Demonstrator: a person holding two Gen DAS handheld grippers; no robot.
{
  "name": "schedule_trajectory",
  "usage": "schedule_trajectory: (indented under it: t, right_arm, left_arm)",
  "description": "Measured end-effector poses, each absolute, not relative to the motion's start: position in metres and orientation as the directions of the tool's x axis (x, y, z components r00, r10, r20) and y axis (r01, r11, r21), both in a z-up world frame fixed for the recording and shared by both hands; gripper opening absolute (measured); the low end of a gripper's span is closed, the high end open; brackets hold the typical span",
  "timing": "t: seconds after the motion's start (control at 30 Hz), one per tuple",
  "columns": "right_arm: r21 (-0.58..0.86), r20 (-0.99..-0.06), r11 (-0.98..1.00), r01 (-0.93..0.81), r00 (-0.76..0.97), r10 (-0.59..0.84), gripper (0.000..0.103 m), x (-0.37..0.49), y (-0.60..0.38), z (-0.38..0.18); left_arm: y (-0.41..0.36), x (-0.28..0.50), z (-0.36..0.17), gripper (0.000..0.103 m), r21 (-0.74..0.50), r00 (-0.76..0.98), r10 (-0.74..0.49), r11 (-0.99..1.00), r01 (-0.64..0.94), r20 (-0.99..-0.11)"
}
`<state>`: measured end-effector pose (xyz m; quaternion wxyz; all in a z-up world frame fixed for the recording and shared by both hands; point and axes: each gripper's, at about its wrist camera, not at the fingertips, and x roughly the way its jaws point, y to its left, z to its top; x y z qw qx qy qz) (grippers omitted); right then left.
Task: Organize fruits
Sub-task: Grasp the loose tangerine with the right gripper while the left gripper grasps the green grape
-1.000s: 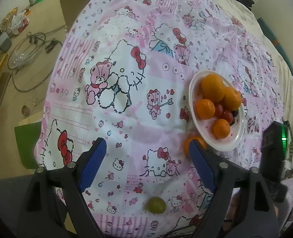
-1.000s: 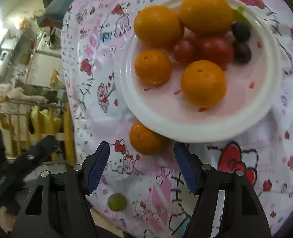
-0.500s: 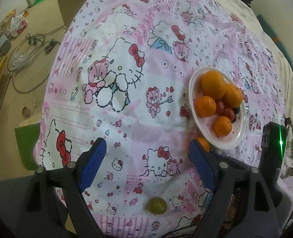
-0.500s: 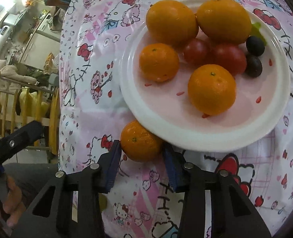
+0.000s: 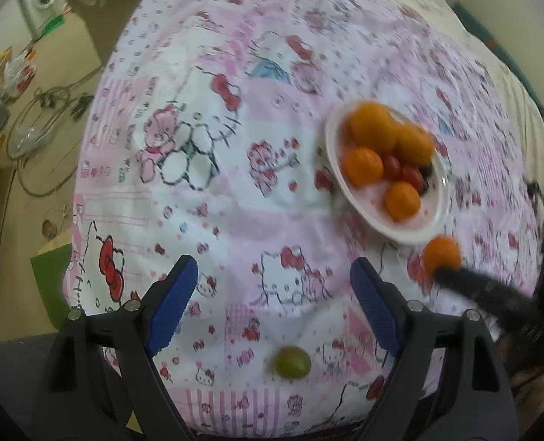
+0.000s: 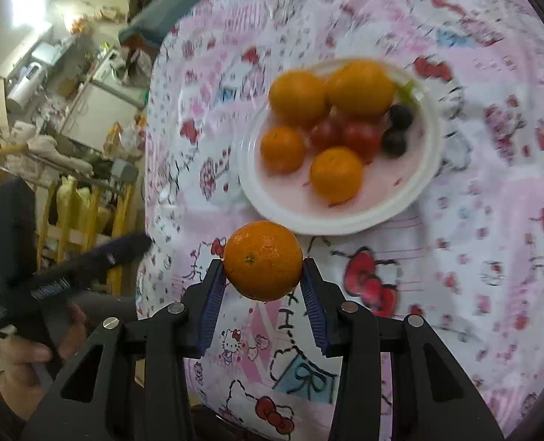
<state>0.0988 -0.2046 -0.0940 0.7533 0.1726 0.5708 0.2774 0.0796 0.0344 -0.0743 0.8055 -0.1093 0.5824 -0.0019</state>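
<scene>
The right hand-held gripper (image 6: 262, 279) has closed on the loose orange (image 6: 263, 260) that a second ago sat on the cloth against the plate's near rim, and now carries it clear of the pink cartoon-print cloth (image 6: 474, 257), just short of the white plate (image 6: 345, 220). That looks like the pickup done, with only the drop onto the plate left for this fruit. The orange is near enough round, so no real long axis to speak of; its stem dimple faces the camera, slightly left of centre, and the blue pads (image 6: 213, 294) pinch it at its widest sides. On the plate, four oranges, two red tomatoes and two dark grapes already sit bunched together. Over on the other side, the left hand-held gripper (image 5: 273, 305) hangs with its jaws spread wide and empty above the cloth, and a green grape (image 5: 292, 362) lies between them near the cloth's front edge, probably the next one to collect.
</scene>
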Motion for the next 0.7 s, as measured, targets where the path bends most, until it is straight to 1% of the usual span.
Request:
schedule_trajectory:
  t: [0.27, 0.3, 0.33, 0.4, 0.47, 0.5, 0.53, 0.6, 0.7]
  right_arm:
    - [0.583, -0.731, 0.795, -0.171, 0.318, 0.604, 0.044, 0.104, -0.249, -0.069]
    - [0.588, -0.725, 0.792, -0.165, 0.325, 0.607, 0.044, 0.105, -0.253, -0.067]
    - [0.594, -0.720, 0.788, -0.160, 0.331, 0.610, 0.044, 0.106, -0.256, -0.067]
    - [0.610, -0.705, 0.778, -0.151, 0.344, 0.620, 0.044, 0.107, -0.259, -0.065]
    - [0.618, -0.697, 0.772, -0.149, 0.351, 0.625, 0.044, 0.108, -0.261, -0.063]
    - [0.620, -0.694, 0.770, -0.147, 0.354, 0.627, 0.044, 0.108, -0.262, -0.063]
    - [0.623, -0.692, 0.769, -0.144, 0.355, 0.628, 0.044, 0.108, -0.264, -0.062]
    - [0.631, -0.688, 0.763, -0.139, 0.355, 0.633, 0.044, 0.109, -0.266, -0.062]
    - [0.631, -0.683, 0.762, -0.146, 0.361, 0.635, 0.044, 0.108, -0.266, -0.059]
  left_arm:
    - [0.020, 0.053, -0.089, 0.082, -0.135, 0.247, -0.108, 0.986, -0.094, -0.963]
    - [0.020, 0.051, -0.090, 0.080, -0.142, 0.240, -0.116, 0.985, -0.097, -0.964]
    - [0.020, 0.049, -0.093, 0.074, -0.160, 0.225, -0.134, 0.982, -0.103, -0.965]
    - [0.022, 0.048, -0.098, 0.070, -0.174, 0.191, -0.149, 0.977, -0.120, -0.970]
    - [0.024, 0.046, -0.103, 0.069, -0.176, 0.160, -0.152, 0.974, -0.145, -0.975]
    - [0.025, 0.045, -0.104, 0.064, -0.175, 0.153, -0.151, 0.973, -0.152, -0.977]
    - [0.025, 0.043, -0.105, 0.062, -0.167, 0.148, -0.144, 0.974, -0.155, -0.978]
    - [0.025, 0.041, -0.106, 0.062, -0.152, 0.141, -0.130, 0.975, -0.160, -0.981]
    - [0.026, 0.038, -0.114, 0.062, -0.169, 0.111, -0.150, 0.967, -0.189, -0.982]
